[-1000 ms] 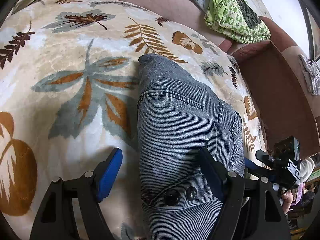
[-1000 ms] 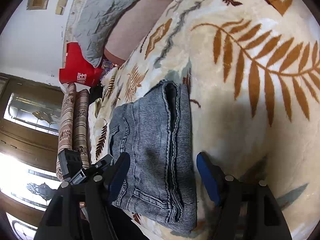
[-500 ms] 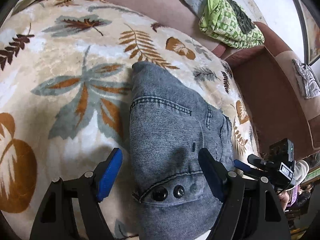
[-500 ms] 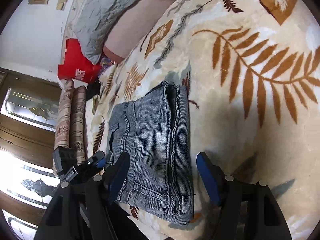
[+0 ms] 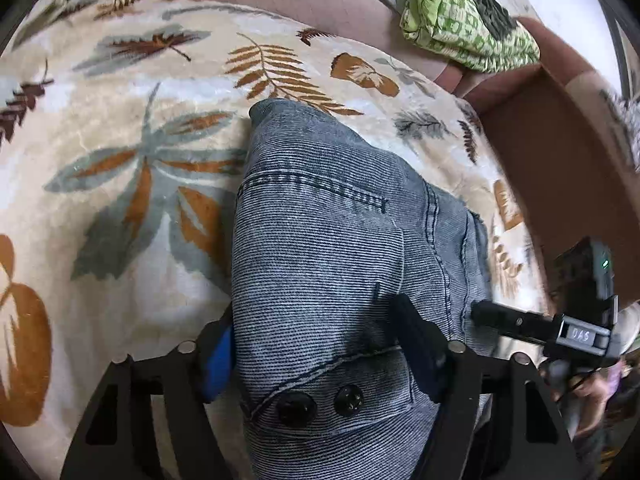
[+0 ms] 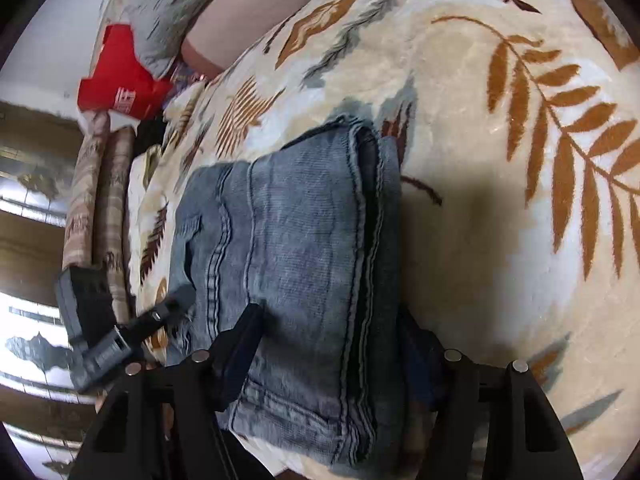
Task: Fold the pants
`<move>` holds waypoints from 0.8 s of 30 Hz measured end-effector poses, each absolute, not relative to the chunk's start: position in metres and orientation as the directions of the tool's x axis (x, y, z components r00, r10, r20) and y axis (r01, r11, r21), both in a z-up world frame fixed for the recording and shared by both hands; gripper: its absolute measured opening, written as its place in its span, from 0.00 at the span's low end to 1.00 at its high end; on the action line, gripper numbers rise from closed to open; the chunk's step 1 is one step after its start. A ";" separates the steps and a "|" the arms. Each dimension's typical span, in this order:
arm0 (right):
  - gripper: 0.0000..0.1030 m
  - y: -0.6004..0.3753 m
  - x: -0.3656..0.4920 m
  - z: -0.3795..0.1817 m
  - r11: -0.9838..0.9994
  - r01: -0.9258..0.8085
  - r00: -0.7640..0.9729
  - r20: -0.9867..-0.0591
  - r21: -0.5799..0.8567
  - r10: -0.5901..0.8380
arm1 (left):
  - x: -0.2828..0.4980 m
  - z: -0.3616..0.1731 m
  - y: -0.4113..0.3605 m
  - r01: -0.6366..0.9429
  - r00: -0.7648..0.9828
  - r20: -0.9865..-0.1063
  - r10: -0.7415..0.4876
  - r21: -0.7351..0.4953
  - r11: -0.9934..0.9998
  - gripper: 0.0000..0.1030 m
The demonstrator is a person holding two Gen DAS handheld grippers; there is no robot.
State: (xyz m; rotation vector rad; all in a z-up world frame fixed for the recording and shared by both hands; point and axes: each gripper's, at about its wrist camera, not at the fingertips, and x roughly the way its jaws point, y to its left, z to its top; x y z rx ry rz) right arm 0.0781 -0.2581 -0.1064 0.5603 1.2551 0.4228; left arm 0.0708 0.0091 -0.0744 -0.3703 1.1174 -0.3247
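The blue-grey denim pants (image 5: pixel 320 208) lie folded into a thick bundle on a cream blanket (image 5: pixel 120 120) with a leaf print. My left gripper (image 5: pixel 312 312) straddles the waistband end, just above its two dark buttons (image 5: pixel 320 402). Its jaws are closing, with denim filling the gap between them. In the right wrist view the stacked fold edges of the pants (image 6: pixel 296 216) run down the bundle's right side. My right gripper (image 6: pixel 330 312) straddles that side. Its jaws are closing too, one finger over the denim and the other beside the bundle's edge on the blanket (image 6: pixel 500 240).
A green patterned cloth (image 5: pixel 460 20) lies on the brown sofa back (image 5: pixel 560 180) behind the blanket. A red bag (image 6: pixel 120 80), a grey pillow (image 6: pixel 160 12) and rolled mats (image 6: pixel 100 200) sit beyond the far edge. Bare blanket spreads around the bundle.
Both grippers have slid forward over the bundle, so the denim now fills the space between each pair of fingers. Both pairs of jaws have narrowed slightly. The pants lie as before.
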 end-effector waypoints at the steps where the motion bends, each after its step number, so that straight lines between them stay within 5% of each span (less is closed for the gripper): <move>1: 0.67 -0.256 0.079 -0.107 0.800 0.004 0.265 -0.772 0.600 0.578 | 0.070 -0.074 0.008 0.070 0.408 -0.810 -0.421 -0.432 0.899 0.67; 3: 0.67 -0.249 0.080 -0.104 0.818 -0.011 0.272 -0.786 0.575 0.556 | 0.068 -0.073 0.006 0.075 0.419 -0.815 -0.400 -0.408 0.910 0.61; 7: 0.38 -0.232 0.074 -0.095 0.863 -0.048 0.291 -0.819 0.503 0.494 | 0.067 -0.071 0.007 0.080 0.432 -0.824 -0.366 -0.370 0.926 0.46; 10: 0.31 -0.229 0.070 -0.090 0.872 -0.060 0.308 -0.822 0.485 0.479 | 0.065 -0.066 0.004 0.096 0.446 -0.827 -0.342 -0.336 0.937 0.36; 14: 0.28 -0.226 0.063 -0.075 0.881 -0.095 0.337 -0.818 0.464 0.466 | 0.061 -0.060 0.004 0.105 0.464 -0.824 -0.327 -0.315 0.943 0.24; 24: 0.27 -0.215 0.048 -0.016 0.863 -0.196 0.424 -0.753 0.466 0.503 | 0.055 -0.008 0.028 0.133 0.575 -0.750 -0.325 -0.307 0.943 0.21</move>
